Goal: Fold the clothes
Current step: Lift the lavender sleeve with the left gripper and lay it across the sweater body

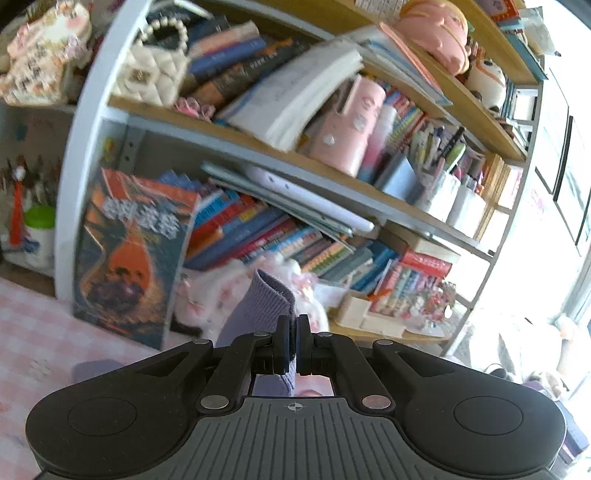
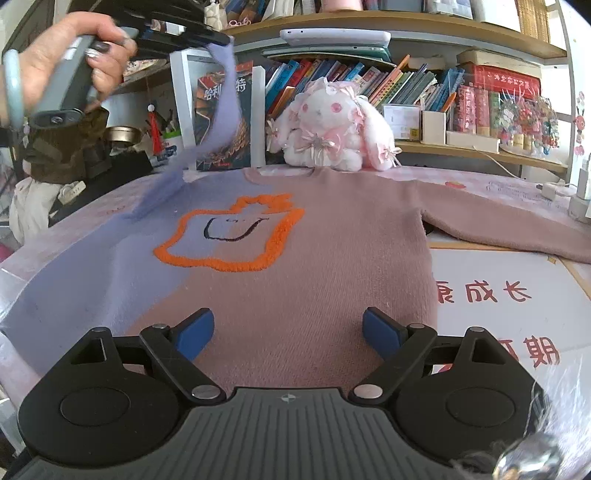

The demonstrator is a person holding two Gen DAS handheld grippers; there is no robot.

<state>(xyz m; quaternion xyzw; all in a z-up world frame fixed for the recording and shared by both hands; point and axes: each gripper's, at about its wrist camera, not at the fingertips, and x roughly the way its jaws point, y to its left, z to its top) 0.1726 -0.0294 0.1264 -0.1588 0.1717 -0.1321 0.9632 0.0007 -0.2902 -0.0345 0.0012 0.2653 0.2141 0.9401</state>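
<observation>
The left gripper [image 1: 292,345] is pinching the ribbed cuff of the sweater's purple sleeve [image 1: 260,302], its jaws pressed together on the knit. In the right wrist view a hand [image 2: 70,62] is holding that gripper high at the far left, and the sleeve is hanging from it in a long slanted strip down to the left shoulder of the sweater [image 2: 280,266]. The right gripper [image 2: 288,334] is hovering over the near hem with its blue pads [image 2: 195,334] spread wide and nothing between them. The sweater is lying flat on the table [image 2: 491,295], purple on its left side and dusty pink on its right, with an orange outline on the chest. Its pink sleeve [image 2: 509,225] is stretching out to the right. A plush rabbit [image 2: 332,129] is sitting just beyond the collar, in front of a bookshelf [image 2: 406,26].
</observation>
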